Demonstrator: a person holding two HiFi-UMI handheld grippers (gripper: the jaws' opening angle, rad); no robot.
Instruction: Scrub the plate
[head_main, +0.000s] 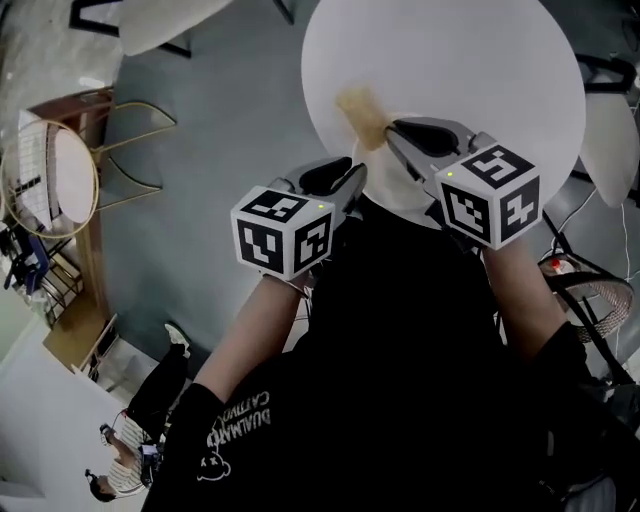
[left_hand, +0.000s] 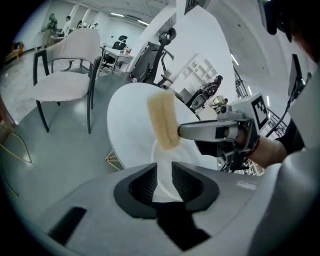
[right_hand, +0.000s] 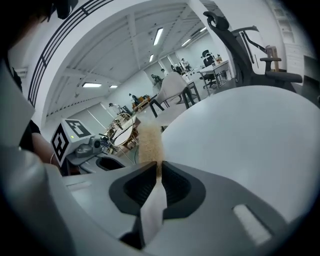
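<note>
Plate: I see the white plate (head_main: 398, 192) at mid-frame in the head view, over the near edge of the round white table (head_main: 450, 60), between the two tongs.
Plate to left gripper: its near rim sits in the left gripper (head_main: 352, 178); in the left gripper view the plate (left_hand: 181, 152) rises from the jaws toward the centre of the frame.
Left gripper: jaws narrow, closed on the plate's rim (left_hand: 164, 172).
Plate to right gripper: the right gripper (head_main: 392, 130) reaches in from the right, above the plate.
Right gripper: jaws almost together, pinching a tan sponge (right_hand: 149, 142) at its lower end (right_hand: 159, 167).
Sponge: it (head_main: 362, 112) sticks out past the jaw tips, upper centre; in the left gripper view its lower end (left_hand: 162, 120) overlaps the plate's far edge. I cannot tell whether they touch.
</note>
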